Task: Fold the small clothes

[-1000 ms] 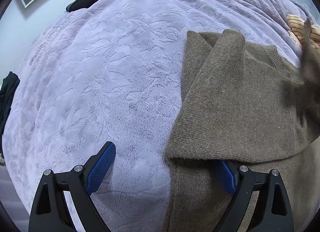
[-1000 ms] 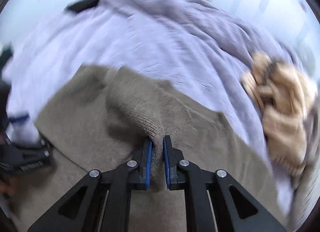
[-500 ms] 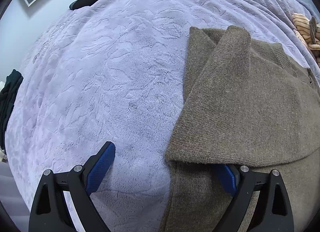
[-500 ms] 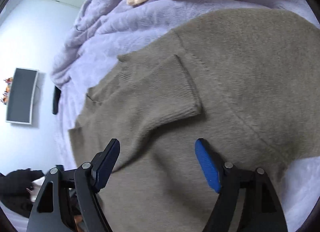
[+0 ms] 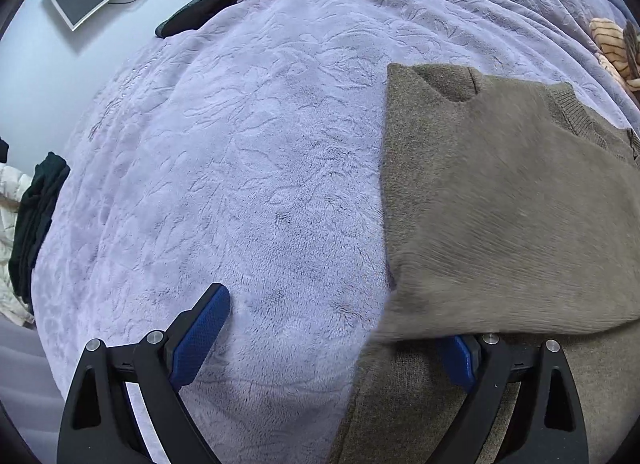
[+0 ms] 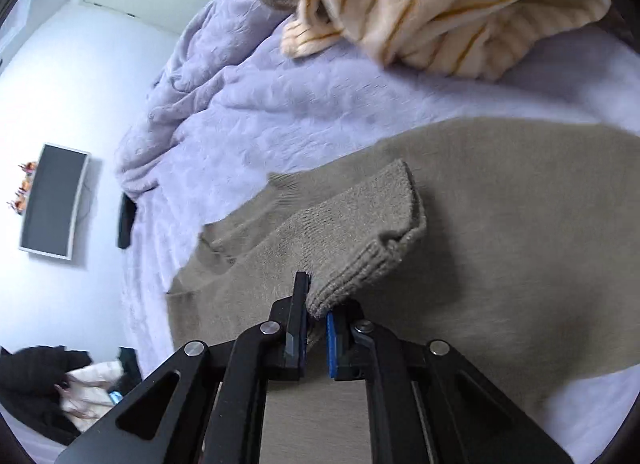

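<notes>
A brown knit sweater (image 5: 512, 200) lies on the lilac bedspread (image 5: 248, 168), its side folded over the body. My left gripper (image 5: 336, 336) is open at the sweater's left edge; its right finger is half under the folded flap. In the right wrist view the sweater (image 6: 520, 248) lies spread out. My right gripper (image 6: 316, 312) is shut on the ribbed cuff of the sleeve (image 6: 356, 240), which lies across the body.
A cream and orange striped garment (image 6: 440, 4) lies crumpled on the bed beyond the sweater; it also shows in the left wrist view (image 5: 612, 48). A wall screen (image 6: 52, 200) and dark clothes (image 5: 36, 216) are off the bed's edge.
My right gripper was open over the sleeve half a second ago and has shut on its cuff. The folded flap in the left wrist view has shifted and blurs. My left gripper stays open.
</notes>
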Available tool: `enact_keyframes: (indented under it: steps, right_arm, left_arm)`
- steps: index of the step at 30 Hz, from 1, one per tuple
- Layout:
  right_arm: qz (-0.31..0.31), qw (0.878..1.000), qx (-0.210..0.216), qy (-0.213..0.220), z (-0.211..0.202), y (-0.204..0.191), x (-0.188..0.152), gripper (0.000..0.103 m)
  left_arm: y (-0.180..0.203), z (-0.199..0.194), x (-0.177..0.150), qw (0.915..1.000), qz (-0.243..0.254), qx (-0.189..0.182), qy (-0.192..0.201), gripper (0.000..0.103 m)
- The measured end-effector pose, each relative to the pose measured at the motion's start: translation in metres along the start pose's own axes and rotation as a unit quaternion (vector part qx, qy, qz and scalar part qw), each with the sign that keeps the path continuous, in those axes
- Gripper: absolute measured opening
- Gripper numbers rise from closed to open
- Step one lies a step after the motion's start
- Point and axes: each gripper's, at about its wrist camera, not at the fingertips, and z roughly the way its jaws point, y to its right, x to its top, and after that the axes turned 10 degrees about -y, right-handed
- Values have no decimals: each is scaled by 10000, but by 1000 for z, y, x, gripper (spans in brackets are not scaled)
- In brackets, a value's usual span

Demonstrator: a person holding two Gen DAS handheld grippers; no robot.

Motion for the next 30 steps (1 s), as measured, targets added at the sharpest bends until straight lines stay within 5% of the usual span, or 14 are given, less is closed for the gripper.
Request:
enact_keyframes:
  steps: [3, 6, 12, 19, 30]
  right_arm:
    - [407, 9983, -384, -186, 9, 38, 1, 8]
    - [668, 9969, -132, -389, 20, 63, -5, 6]
    - [457, 9974, -369, -423, 16, 51, -2, 13]
    - [623, 9966, -381, -388, -14, 64, -26, 45]
    - [1081, 9928, -245, -446, -42, 98, -78, 45]
  left_arm:
    - [-5, 3, 2, 9998, -128, -119, -92, 95]
    - [-11, 3, 1, 9992, -225, -276, -173, 95]
    - [-19, 1, 4, 9986, -183, -405, -270, 95]
    - [-25, -10, 1, 9986, -107, -368, -355, 95]
    - [-35, -18, -21, 9956, -66, -453, -822, 95]
